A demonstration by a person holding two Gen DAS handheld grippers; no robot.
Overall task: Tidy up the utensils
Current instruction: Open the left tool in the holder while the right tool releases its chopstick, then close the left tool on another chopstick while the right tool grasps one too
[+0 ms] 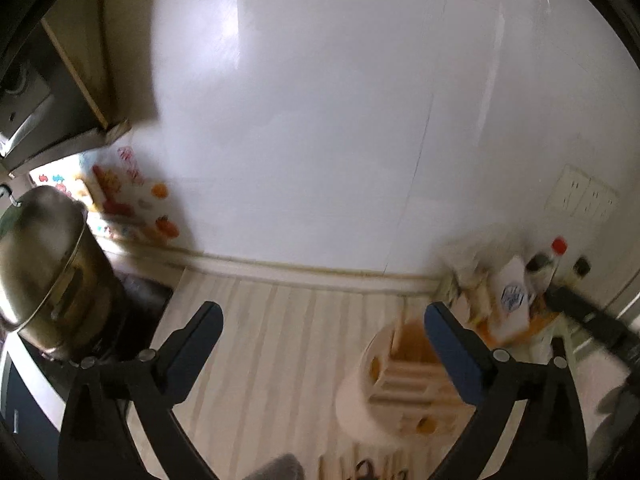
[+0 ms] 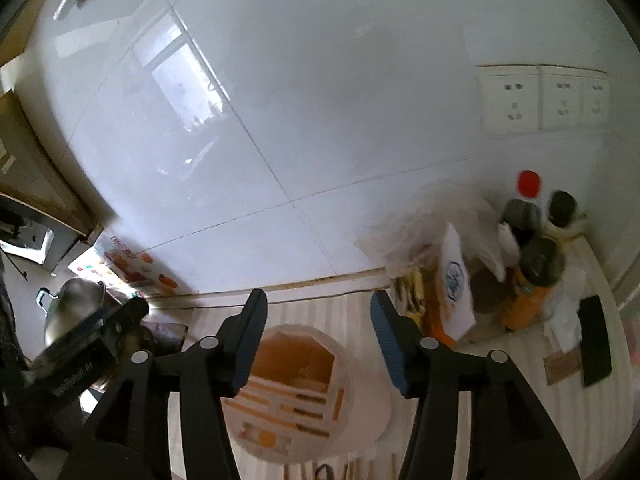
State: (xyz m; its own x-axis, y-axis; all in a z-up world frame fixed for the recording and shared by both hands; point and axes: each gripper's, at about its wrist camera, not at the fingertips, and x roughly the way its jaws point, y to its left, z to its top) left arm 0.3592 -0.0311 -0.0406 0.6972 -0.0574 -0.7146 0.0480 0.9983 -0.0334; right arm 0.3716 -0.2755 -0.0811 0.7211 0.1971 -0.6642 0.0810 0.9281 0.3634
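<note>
on the striped counter [image 2: 460,420], below a white tiled wall [image 2: 320,120], a round white utensil holder [image 2: 298,390] w/ slotted top is seen, directly under the right gripper [image 2: 318,340]; the right claw is spread wide, nothing pinched. left gripper [image 1: 322,334] is also spread, empty, w/ the holder [image 1: 394,384] just beside its right finger. utensils [image 2: 340,470] are glimpsed at the bottom edge near the holder, too blurred to id. holder is judged light, rigid plastic, smooth, prob tippy; rim grip advised. utensils are judged thin, stiff, slippery; mid-handle pinch advised. writing: faint text on the black bar [image 2: 80,354] at left, not legible; blue logo on a white pouch [image 2: 454,280], unreadable. condiment bottles [image 2: 532,272] are clustered at right, a steel pot [image 1: 44,264] at left.
</note>
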